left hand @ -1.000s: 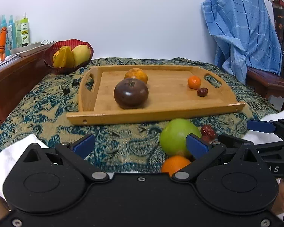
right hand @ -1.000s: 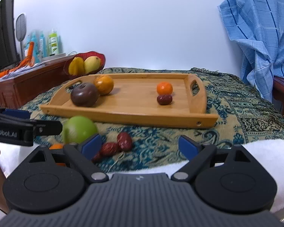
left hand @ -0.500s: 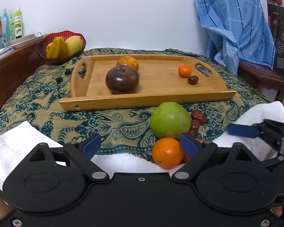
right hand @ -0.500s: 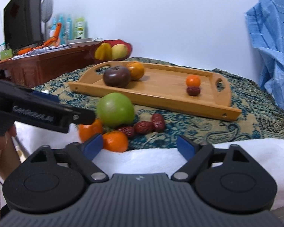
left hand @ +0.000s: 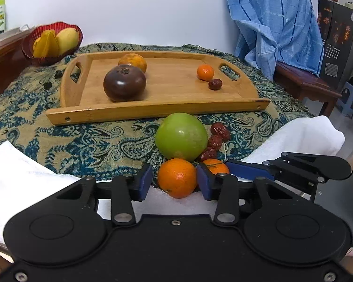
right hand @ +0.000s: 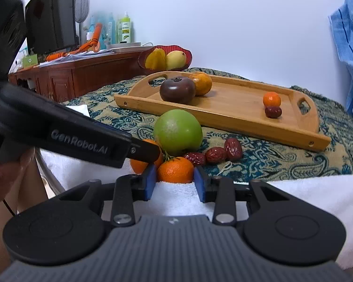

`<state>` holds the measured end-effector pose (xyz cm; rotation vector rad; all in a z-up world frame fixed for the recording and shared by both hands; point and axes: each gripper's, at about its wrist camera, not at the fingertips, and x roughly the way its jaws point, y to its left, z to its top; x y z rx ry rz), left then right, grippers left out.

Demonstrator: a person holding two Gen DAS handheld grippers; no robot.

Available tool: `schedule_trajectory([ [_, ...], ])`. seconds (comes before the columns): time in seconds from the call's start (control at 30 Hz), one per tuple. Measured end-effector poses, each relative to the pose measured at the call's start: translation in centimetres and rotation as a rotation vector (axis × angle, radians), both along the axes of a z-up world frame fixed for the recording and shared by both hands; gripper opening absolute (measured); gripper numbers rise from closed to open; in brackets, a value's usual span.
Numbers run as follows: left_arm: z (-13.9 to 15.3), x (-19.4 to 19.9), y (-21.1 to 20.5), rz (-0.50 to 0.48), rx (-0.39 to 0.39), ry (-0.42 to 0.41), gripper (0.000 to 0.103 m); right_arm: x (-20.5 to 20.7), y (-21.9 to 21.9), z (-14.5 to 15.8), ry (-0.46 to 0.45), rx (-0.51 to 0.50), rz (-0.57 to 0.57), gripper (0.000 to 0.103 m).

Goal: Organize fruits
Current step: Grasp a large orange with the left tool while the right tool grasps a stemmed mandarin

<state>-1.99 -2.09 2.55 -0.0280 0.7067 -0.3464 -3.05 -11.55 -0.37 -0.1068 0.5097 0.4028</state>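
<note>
Both my jaws are closing right now. My left hand-held gripper (left hand: 173, 179) has an orange (left hand: 177, 178) between its blue pads, with a small gap on the left side, so no squeeze. My right hand-held gripper (right hand: 175, 179) brackets a second orange (right hand: 175, 169); can't tell if its pads touch. Both sit at the table's near edge, where a white towel (left hand: 23, 176) lies, just in front of the green apple (left hand: 181, 137) and red dates (right hand: 215, 154). The wooden tray (left hand: 153, 111) behind holds four more fruits.

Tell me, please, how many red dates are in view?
4. One red date on the tray sits beside a small orange; three more, date one, date two and date three, lie in a row right of the green apple. Others may be hidden.
</note>
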Motion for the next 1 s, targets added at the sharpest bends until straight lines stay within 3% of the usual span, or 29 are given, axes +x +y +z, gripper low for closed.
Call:
schedule_trajectory([
  [0.27, -0.6, 1.9, 0.9, 0.01, -0.11, 0.112, 0.045, 0.6, -0.1, -0.4, 0.02, 0.008, -0.009, 0.047],
  [0.3, -0.5, 2.0, 1.0, 0.017, -0.109, 0.114, 0.038, 0.7, -0.1, -0.4, 0.023, 0.016, -0.01, 0.045],
  [0.57, 0.8, 0.3, 0.6, 0.049, 0.03, -0.008, 0.037, 0.3, -0.4, -0.1, -0.016, 0.022, -0.032, 0.041],
  [0.7, 1.3, -0.4, 0.5, 0.08, 0.117, -0.078, 0.038, 0.3, -1.2, 0.3, -0.046, 0.03, -0.102, 0.041],
  [1.0, -1.4, -0.3, 0.1, 0.085, 0.196, -0.041, 0.045, 1.5, -2.7, -0.2, -0.009, 0.024, -0.235, 0.042],
])
